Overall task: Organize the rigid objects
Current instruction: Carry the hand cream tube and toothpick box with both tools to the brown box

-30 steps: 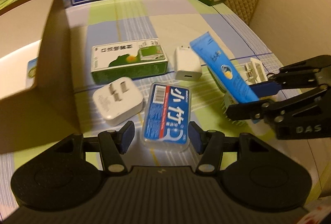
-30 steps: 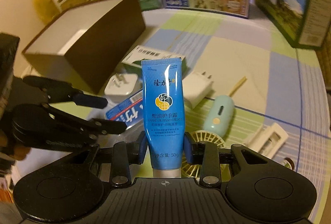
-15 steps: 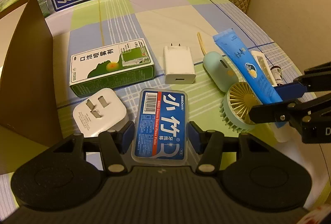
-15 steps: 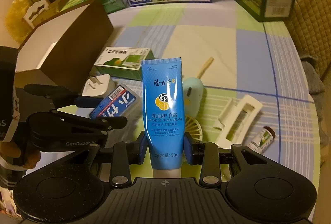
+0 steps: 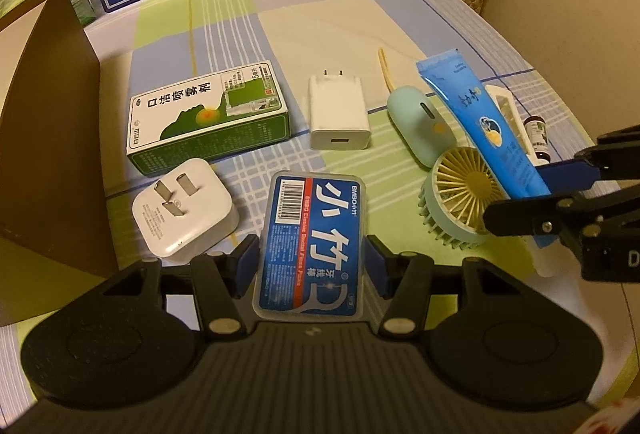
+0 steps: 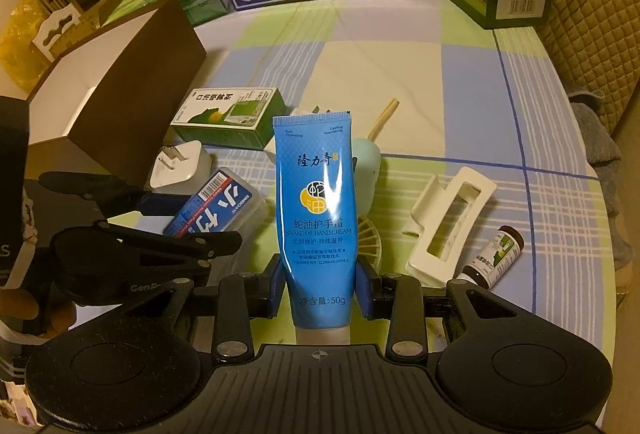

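Both of my grippers grip something: my right gripper (image 6: 320,288) pinches the hand cream tube (image 6: 316,209) above the counter (image 6: 460,73), my left gripper (image 5: 312,270) clamps the floss pick box (image 5: 312,246); beyond lie two chargers.

Left gripper (image 5: 311,265) straddles the floss pick box (image 5: 311,242), pads at both long sides; contact can't be confirmed. Box lies flat on checked cloth (image 5: 240,25). Square plug (image 5: 185,207) just left of it, green spray box (image 5: 208,115) behind, white charger (image 5: 339,117) centre. Right gripper (image 5: 538,199) at right edge clamps the blue cream tube (image 5: 486,125) above the mint fan (image 5: 460,193). Brown box wall (image 5: 48,137) far left.
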Demonstrator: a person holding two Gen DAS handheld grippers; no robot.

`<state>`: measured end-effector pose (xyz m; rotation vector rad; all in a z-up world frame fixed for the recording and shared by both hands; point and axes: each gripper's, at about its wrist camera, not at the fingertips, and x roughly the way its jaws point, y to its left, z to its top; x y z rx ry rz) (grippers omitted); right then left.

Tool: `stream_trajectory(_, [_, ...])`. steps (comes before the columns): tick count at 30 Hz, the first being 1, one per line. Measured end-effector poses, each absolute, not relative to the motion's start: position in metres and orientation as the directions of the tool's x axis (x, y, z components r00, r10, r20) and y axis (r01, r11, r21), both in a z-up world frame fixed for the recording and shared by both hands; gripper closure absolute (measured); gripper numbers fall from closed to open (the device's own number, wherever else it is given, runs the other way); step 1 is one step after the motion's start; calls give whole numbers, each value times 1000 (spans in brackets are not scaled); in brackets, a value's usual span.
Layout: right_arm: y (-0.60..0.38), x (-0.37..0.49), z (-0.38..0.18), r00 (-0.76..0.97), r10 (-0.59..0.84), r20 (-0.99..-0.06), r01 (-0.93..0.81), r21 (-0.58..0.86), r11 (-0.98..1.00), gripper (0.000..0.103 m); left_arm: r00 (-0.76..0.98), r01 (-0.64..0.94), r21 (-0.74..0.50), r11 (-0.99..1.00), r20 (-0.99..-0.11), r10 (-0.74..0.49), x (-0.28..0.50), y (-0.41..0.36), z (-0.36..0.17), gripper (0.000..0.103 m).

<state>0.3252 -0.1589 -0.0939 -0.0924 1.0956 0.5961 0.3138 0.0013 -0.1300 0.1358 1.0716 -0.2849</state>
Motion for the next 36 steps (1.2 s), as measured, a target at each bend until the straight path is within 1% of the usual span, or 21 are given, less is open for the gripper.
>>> stream_trajectory(11, [-158, 320, -90, 325, 410, -852, -505, 211, 837, 70, 481, 283, -38, 958, -859, -176, 302, 5, -119, 51])
stream_trajectory(24, [-151, 300, -73, 336, 435, -836, -519, 221, 826, 70, 561, 221, -83, 972, -804, -196, 265, 29, -77, 51])
stream_trajectory(30, [-143, 284, -58, 328, 471, -819, -527, 254, 811, 70, 605, 183, -105, 977, -772, -197, 237, 52, -52, 51])
stream_trajectory(36, [-113, 269, -43, 292, 540, -789, -559, 317, 766, 70, 656, 118, -109, 987, -738, -160, 213, 87, -23, 51])
